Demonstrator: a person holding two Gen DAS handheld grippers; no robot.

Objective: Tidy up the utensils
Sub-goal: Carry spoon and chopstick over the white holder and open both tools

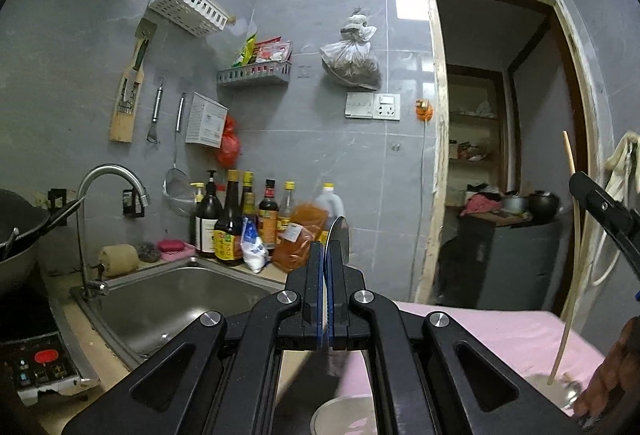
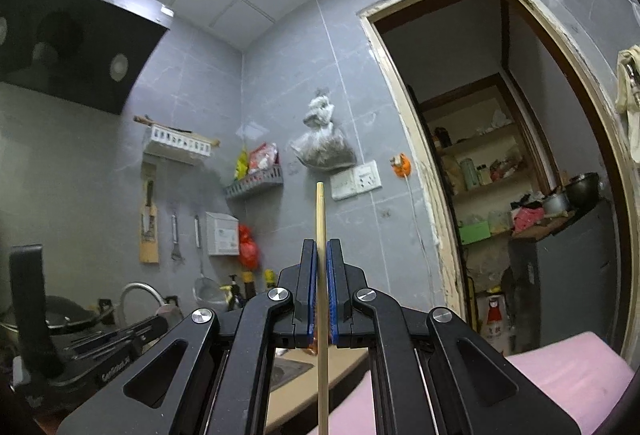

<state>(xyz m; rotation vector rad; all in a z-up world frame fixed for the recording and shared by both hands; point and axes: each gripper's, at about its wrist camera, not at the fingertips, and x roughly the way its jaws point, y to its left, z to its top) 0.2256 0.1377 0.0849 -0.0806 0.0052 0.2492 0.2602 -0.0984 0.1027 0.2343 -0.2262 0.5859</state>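
Observation:
My left gripper (image 1: 325,247) is shut on a metal spoon (image 1: 338,235); its bowl sticks up past the fingertips, above the sink's right edge. My right gripper (image 2: 322,243) is shut on a wooden chopstick (image 2: 320,211), which stands upright between the pads and runs down out of view. That chopstick (image 1: 572,235) and part of the right gripper's black frame (image 1: 604,207) also show at the right of the left wrist view. A metal bowl (image 1: 344,415) sits below the left gripper on the pink cloth (image 1: 500,327).
A steel sink (image 1: 168,299) with a tap (image 1: 108,175) is on the left. Sauce bottles (image 1: 240,219) stand behind it. A wok (image 1: 20,235) and induction cooker (image 1: 44,363) are far left. A doorway (image 1: 500,135) opens to the right.

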